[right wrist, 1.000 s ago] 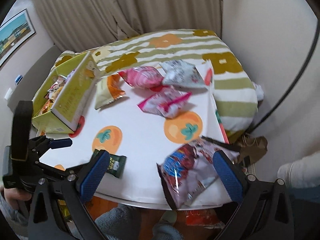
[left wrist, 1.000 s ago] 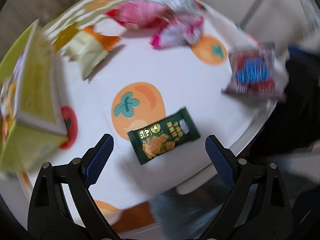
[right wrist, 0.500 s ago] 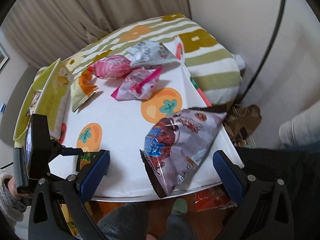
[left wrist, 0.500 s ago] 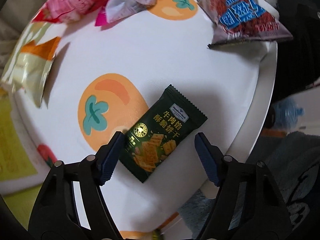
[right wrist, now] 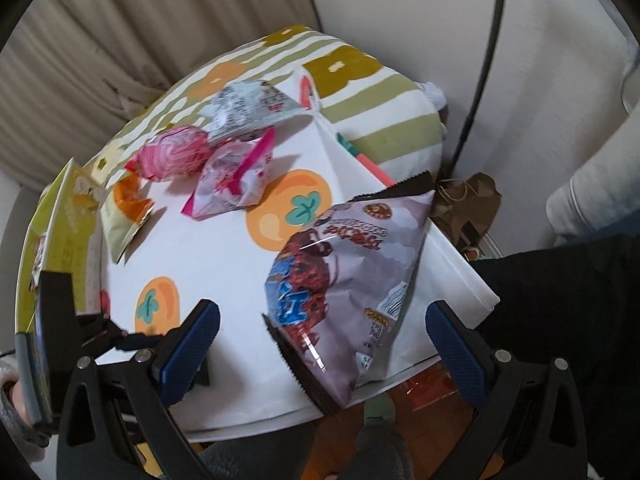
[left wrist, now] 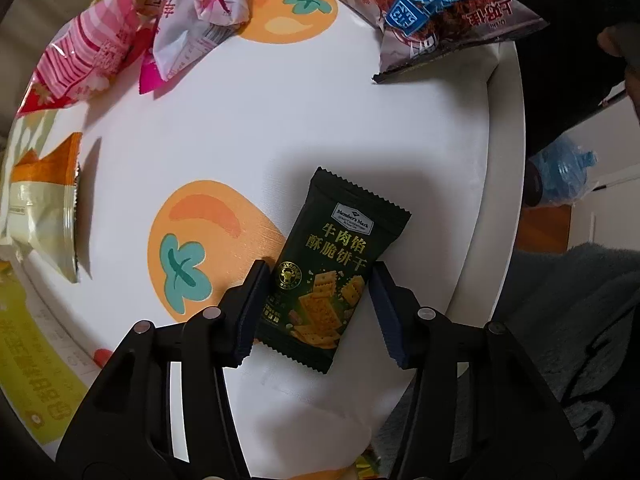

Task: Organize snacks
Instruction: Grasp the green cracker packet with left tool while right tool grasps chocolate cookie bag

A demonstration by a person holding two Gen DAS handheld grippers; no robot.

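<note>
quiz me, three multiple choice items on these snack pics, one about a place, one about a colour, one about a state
1. Where does the dark green cracker packet lie?
A. inside the yellow box
B. flat on the tablecloth by the printed orange fruit
C. on the floor

2. What colour are the pads of the right gripper?
A. blue
B. red
C. white

3. How does the left gripper stand?
A. wide open in mid air, nothing near it
B. shut on the green packet, a pad at each long side
C. shut on a pink packet

Answers: 1 B, the left wrist view shows the packet flat on the white tablecloth beside the fruit print. 2 A, both pads show blue in the right wrist view. 3 B, the pads press the packet's two sides.
</note>
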